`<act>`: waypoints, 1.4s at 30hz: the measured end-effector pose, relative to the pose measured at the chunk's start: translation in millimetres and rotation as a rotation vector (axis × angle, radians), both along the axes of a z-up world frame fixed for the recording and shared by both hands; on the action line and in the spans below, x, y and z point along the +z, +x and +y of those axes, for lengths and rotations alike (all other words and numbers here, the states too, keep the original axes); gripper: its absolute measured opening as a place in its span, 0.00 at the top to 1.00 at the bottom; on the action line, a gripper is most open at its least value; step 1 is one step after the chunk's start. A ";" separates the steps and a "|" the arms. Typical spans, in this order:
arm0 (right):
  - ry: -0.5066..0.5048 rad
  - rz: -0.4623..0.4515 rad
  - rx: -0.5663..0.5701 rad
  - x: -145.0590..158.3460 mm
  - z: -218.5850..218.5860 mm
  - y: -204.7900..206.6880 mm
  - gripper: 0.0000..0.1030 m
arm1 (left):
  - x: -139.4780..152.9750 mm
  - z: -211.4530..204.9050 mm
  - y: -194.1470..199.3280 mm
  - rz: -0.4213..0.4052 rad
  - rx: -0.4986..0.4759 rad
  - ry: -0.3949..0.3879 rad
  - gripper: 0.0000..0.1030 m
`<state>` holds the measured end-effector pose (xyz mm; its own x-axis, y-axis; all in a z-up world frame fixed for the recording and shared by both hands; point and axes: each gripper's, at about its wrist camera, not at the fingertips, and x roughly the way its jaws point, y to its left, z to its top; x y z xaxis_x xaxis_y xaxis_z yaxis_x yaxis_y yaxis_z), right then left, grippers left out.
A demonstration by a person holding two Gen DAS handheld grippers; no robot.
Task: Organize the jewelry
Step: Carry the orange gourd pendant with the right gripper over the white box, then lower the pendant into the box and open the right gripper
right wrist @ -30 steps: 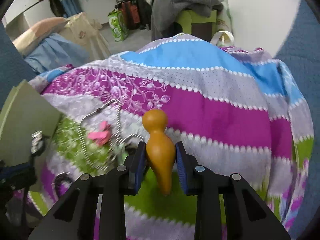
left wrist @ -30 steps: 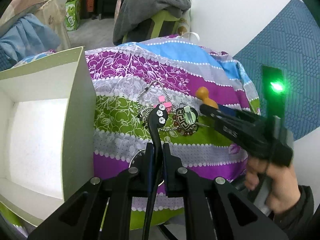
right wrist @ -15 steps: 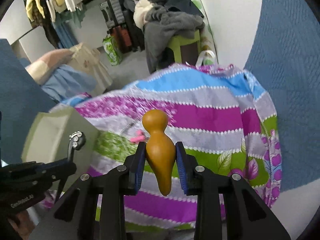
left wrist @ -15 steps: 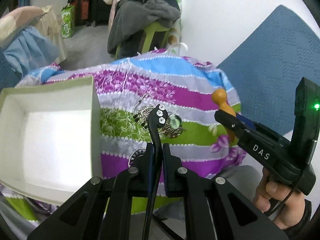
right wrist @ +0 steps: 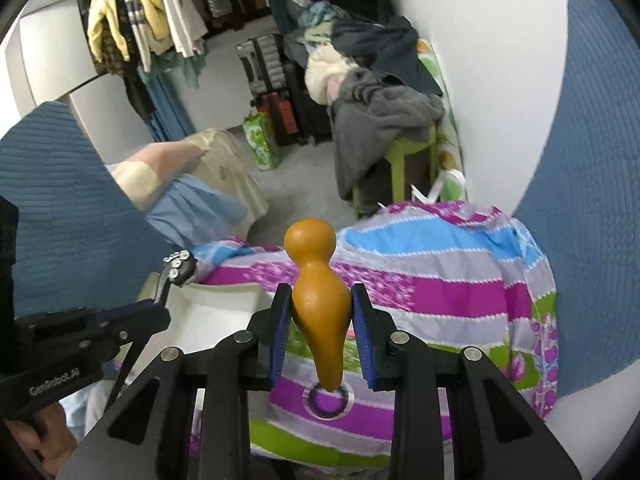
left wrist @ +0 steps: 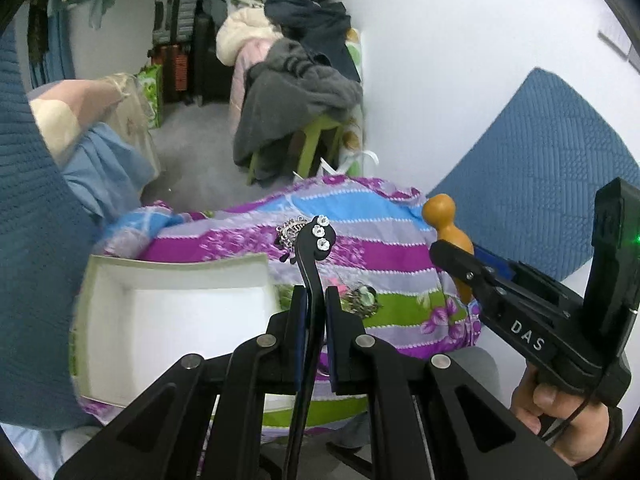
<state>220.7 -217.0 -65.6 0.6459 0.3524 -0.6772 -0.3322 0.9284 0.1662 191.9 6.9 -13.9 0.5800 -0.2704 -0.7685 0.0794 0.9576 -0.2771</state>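
My left gripper is shut on a black hair clip with three small white flowers at its tip, held up above the table. My right gripper is shut on an orange gourd-shaped wooden piece, also held in the air; it shows in the left wrist view too. The open white box stands on the striped cloth below and left of the left gripper. Several pieces of jewelry lie on the cloth just right of the box, and a silvery piece lies farther back.
A ring-shaped bangle lies on the cloth under the gourd. Blue quilted panels stand to the right and left. A green stool piled with clothes and suitcases stand behind the table, by a white wall.
Both grippers have lifted up and back from the table with their objects still held. The box and jewelry now sit lower and smaller in view.
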 end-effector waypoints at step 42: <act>-0.059 0.054 0.226 -56.1 124.0 -30.5 0.49 | -54.1 120.5 -39.2 0.010 0.175 -0.054 0.45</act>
